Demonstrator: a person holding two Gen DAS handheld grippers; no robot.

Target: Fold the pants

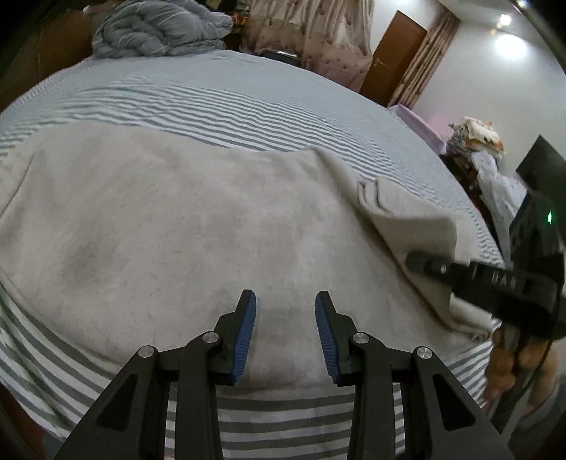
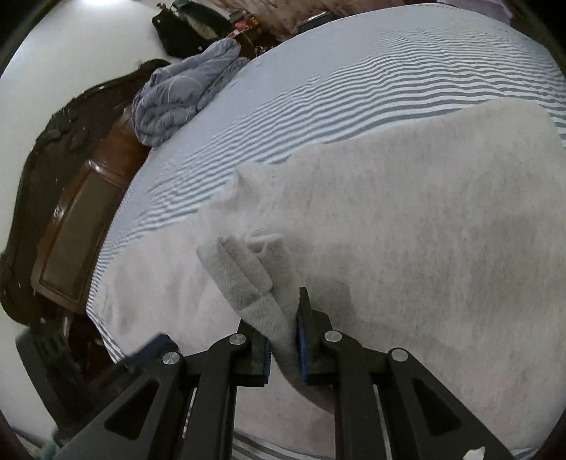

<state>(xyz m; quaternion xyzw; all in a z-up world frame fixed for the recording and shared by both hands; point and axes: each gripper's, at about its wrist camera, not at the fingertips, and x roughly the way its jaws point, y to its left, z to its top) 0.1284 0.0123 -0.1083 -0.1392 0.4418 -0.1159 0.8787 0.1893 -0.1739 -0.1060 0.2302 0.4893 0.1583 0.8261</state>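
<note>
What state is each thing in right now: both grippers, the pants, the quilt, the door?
Left gripper: open, empty, above the pants.
Right gripper: shut on the waistband.
Pants: light grey, spread on the bed, one end lifted.
Quilt: bundled at the headboard.
Door: closed.

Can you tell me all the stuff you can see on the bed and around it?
pants: one, light grey, spread on the bed, one end lifted
bed sheet: one, blue and white stripes, under the pants
quilt: one, grey-blue, bundled at the far end of the bed
door: one, brown, far wall
clothes pile: one, mixed colours, beside the bed
left gripper: black, blue pads, open, empty, above the pants
right gripper: black, blue pads, pinching the pants' ribbed end
</note>
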